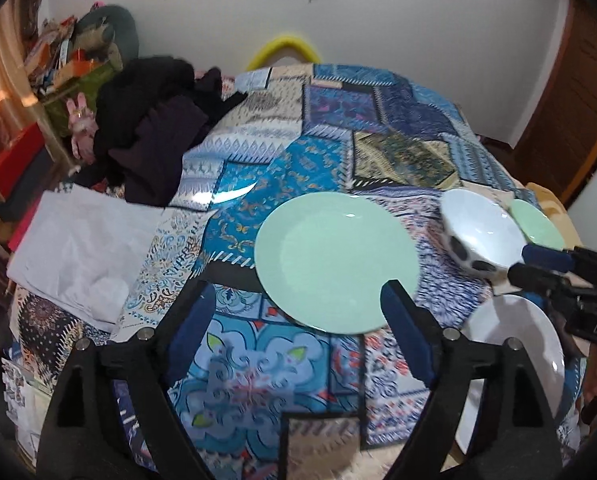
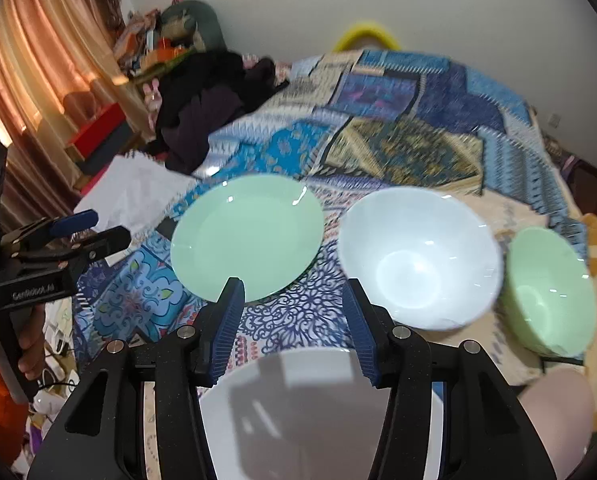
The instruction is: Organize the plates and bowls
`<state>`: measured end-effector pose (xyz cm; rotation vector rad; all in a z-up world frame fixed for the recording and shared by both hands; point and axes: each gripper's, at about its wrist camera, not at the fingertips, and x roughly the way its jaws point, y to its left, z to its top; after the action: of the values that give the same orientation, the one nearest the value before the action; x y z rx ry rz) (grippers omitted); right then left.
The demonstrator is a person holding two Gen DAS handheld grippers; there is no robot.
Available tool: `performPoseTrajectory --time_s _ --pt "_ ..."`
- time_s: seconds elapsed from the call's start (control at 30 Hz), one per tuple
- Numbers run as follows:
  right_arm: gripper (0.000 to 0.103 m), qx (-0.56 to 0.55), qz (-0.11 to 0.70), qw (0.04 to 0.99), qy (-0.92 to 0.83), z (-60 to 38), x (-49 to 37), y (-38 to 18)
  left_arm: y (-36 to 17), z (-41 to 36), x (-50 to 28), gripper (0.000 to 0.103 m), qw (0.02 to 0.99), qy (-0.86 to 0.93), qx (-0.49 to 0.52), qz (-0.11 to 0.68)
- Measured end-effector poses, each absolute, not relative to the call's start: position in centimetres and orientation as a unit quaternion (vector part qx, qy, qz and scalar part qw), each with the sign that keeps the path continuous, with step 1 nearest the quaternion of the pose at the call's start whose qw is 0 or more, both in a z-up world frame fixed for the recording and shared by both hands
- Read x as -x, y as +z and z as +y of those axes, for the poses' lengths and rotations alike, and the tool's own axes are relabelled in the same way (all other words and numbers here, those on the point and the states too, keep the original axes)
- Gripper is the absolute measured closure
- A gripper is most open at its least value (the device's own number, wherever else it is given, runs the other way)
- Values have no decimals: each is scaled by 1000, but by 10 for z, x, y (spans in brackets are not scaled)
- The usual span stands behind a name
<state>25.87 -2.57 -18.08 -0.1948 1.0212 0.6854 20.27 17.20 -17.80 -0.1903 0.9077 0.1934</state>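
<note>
- While nothing is stacked yet, the green plate lies alone on the bed.
- Right of it sit the white bowl, then the green bowl; nearer the camera lies the white plate.
- Both the left gripper and the right gripper are spread and empty; all the sorting remains.

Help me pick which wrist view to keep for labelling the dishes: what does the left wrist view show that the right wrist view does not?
Only the left wrist view shows the black-and-white spotted outside of the white bowl and the left gripper from behind, open over the bedspread.

Only the right wrist view shows the green bowl nearly whole, the white bowl's inside, and the right gripper open above the white plate.

Both show the green plate, white bowl, white plate, dark clothes and bedspread.
</note>
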Motion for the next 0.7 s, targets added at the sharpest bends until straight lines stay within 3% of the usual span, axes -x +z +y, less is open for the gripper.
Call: performPoseTrajectory --time_s 0.27,0.33,0.6,0.7 --pt "56 129 525 777 323 6 -276 -220 -235 205 -240 21 856 90 108 498" --pt "57 136 529 774 319 10 -279 -225 -246 211 -249 33 850 86 106 508" --pt "68 154 534 770 313 18 -280 -232 -271 216 -270 64 838 71 101 531" --pt "72 150 542 767 309 20 -282 -235 -277 214 -276 70 837 66 99 534"
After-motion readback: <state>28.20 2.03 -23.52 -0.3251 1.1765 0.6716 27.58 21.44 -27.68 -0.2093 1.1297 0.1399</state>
